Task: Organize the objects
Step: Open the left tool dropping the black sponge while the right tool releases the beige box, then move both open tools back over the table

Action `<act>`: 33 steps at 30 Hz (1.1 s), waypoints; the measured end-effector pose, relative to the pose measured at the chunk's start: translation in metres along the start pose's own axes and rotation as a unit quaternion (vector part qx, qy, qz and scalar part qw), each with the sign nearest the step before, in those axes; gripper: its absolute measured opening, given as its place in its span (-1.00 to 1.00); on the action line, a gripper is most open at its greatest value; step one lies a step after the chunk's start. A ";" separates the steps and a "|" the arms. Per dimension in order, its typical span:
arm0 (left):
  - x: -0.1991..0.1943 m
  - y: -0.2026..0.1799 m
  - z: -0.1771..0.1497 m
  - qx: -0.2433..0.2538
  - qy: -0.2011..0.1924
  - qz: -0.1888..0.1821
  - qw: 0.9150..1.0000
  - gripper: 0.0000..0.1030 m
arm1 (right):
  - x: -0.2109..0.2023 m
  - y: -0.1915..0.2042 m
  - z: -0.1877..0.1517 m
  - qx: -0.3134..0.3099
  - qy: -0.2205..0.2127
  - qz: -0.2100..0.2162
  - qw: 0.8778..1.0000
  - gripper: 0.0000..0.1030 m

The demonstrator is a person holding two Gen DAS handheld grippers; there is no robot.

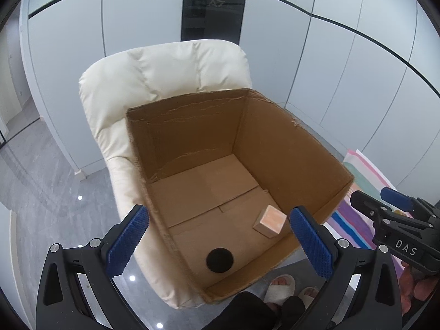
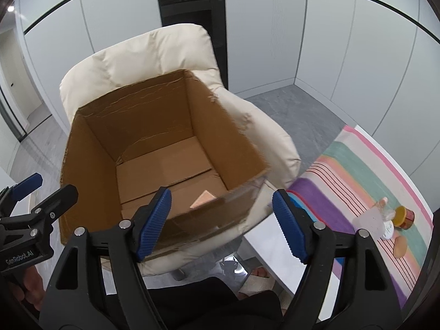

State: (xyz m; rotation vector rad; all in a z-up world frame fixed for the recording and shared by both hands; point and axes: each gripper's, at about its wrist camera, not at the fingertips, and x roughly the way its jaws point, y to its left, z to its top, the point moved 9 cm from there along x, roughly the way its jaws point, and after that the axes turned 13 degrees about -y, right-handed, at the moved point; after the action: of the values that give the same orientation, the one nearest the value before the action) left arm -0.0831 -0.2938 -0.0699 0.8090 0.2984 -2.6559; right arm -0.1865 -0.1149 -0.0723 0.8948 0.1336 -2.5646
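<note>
- We held the left hand-held gripper (image 1: 220,244) gaping, empty, above the box (image 1: 288,143).
- Our right hand-held gripper (image 2: 221,222) likewise gaped empty.
- Inside the box lay a cube (image 1: 270,220) and a black disc (image 1: 219,260).

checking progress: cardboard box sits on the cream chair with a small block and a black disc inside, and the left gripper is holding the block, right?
Not quite. The left gripper is open and holds nothing; the left wrist view shows the block lying on the cardboard box floor, as does the black disc.

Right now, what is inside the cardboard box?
The cardboard box holds a small wooden cube and a black round disc. Its near wall hides the disc in the right wrist view.
</note>
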 end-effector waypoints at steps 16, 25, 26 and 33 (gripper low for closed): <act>0.015 -0.069 -0.007 0.028 0.025 -0.042 0.998 0.99 | -0.027 -0.077 -0.013 0.030 -0.008 -0.059 0.998 0.90; 0.017 -0.129 -0.012 0.047 0.031 -0.080 0.995 0.99 | -0.052 -0.124 -0.021 0.029 -0.024 -0.092 0.995 0.96; 0.017 -0.135 -0.012 0.048 0.032 -0.084 0.995 0.99 | -0.055 -0.130 -0.023 0.033 -0.025 -0.097 0.994 0.97; 0.013 -0.175 -0.019 0.072 0.032 -0.105 0.991 0.99 | -0.069 -0.173 -0.035 0.063 -0.023 -0.127 0.990 1.00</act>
State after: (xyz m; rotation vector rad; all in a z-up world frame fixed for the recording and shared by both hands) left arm -0.1519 -0.1312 -0.0755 0.9572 0.2215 -2.8777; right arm -0.1899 0.0745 -0.0652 0.9151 0.0755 -2.8546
